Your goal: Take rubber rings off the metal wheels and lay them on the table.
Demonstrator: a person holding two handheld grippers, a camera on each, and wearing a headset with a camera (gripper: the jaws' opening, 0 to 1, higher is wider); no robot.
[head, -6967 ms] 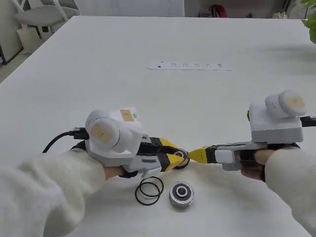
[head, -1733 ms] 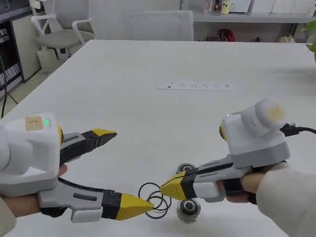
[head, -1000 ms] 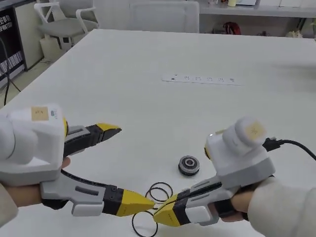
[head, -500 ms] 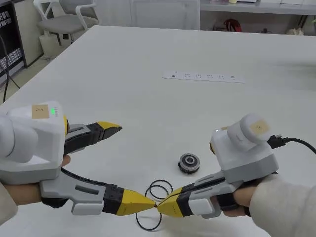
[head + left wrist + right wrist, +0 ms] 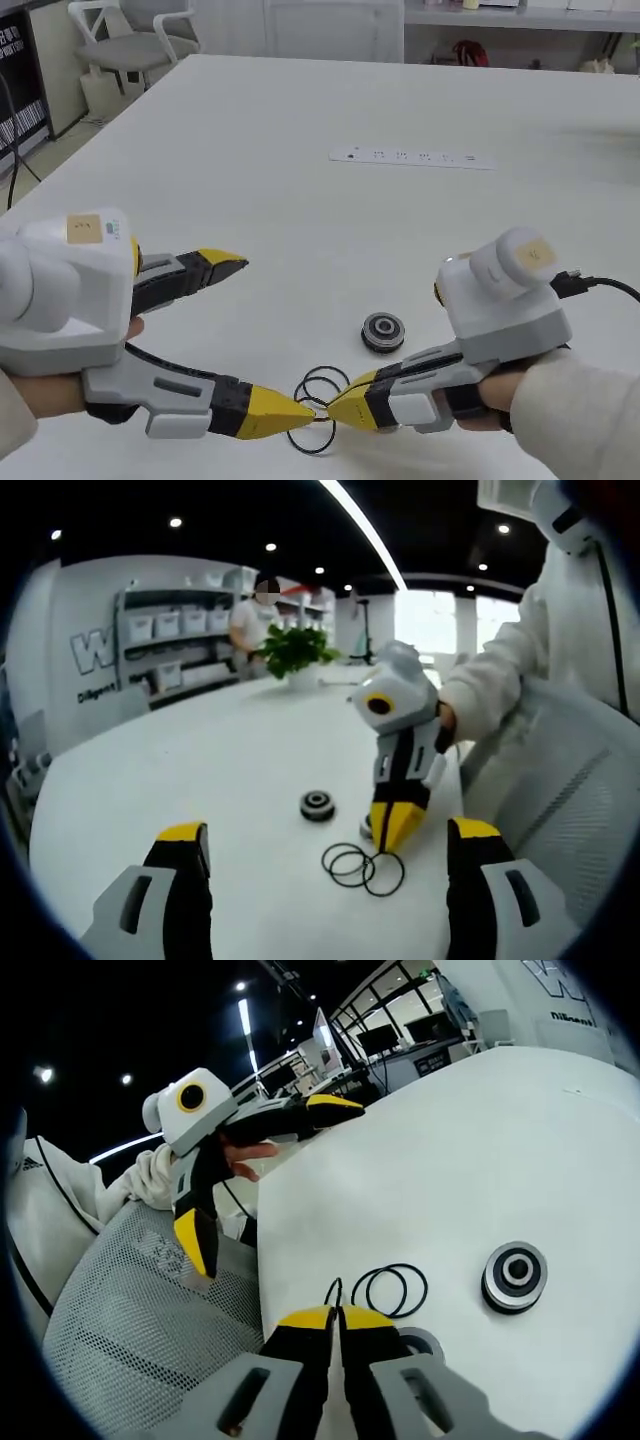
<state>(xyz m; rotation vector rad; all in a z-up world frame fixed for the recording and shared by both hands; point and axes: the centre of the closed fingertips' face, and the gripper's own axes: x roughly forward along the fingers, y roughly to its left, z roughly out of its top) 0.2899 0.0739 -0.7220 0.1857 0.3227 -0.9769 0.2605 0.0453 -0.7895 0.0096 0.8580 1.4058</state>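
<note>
My left gripper (image 5: pixel 262 340) (image 5: pixel 330 832) stands wide open at the near left, with nothing between its jaws. My right gripper (image 5: pixel 340 410) (image 5: pixel 337 1312) is shut, its yellow tips pinching a thin black rubber ring (image 5: pixel 312 437) (image 5: pixel 331 1288) that hangs down to the table. Two more black rings (image 5: pixel 322 382) (image 5: pixel 391 1288) (image 5: pixel 350 863) lie overlapping on the white table just beyond the tips. One metal wheel (image 5: pixel 383 331) (image 5: pixel 515 1275) (image 5: pixel 318 805) lies flat farther off. A second wheel (image 5: pixel 422 1341) sits partly hidden under my right gripper's jaws.
A white power strip (image 5: pixel 412 157) lies at mid-table. The near table edge and a mesh chair (image 5: pixel 140 1300) are close behind the rings. A cable (image 5: pixel 600 288) trails from my right gripper. A potted plant (image 5: pixel 292 652) stands at the far end.
Seven seconds ago both grippers met at a wheel. The left has since opened wide. In the last second the right gripper carried the ring a little up and right, toward the two lying rings.
</note>
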